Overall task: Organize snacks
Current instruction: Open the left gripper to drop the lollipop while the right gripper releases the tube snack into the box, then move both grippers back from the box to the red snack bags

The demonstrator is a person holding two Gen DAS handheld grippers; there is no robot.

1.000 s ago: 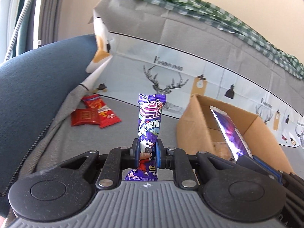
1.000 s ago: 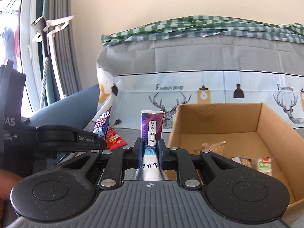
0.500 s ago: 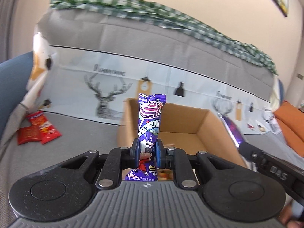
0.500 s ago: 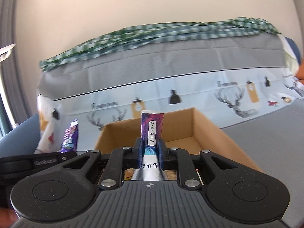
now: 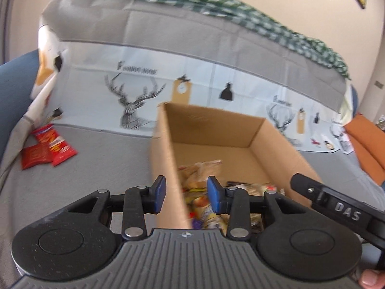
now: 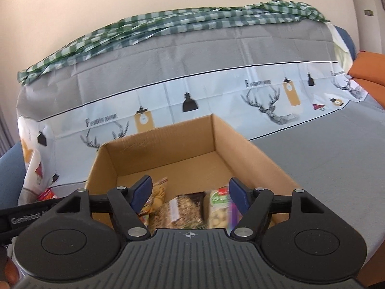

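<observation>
Two red snack packs [image 5: 47,148] lie far left on the grey couch [image 5: 96,159]. The open box [image 6: 168,151] sits near, its long side running away, snacks [image 6: 190,209] inside. The left gripper [image 5: 186,193] and right gripper [image 6: 190,193] both hang apart, holding nothing.

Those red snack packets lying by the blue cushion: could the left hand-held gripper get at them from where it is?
Probably yes. The left hand-held gripper is open and holds nothing, and the red snack packets lie uncovered on the grey cover, left of the cardboard box. Nothing lies between; it would just have to swing left.
</observation>
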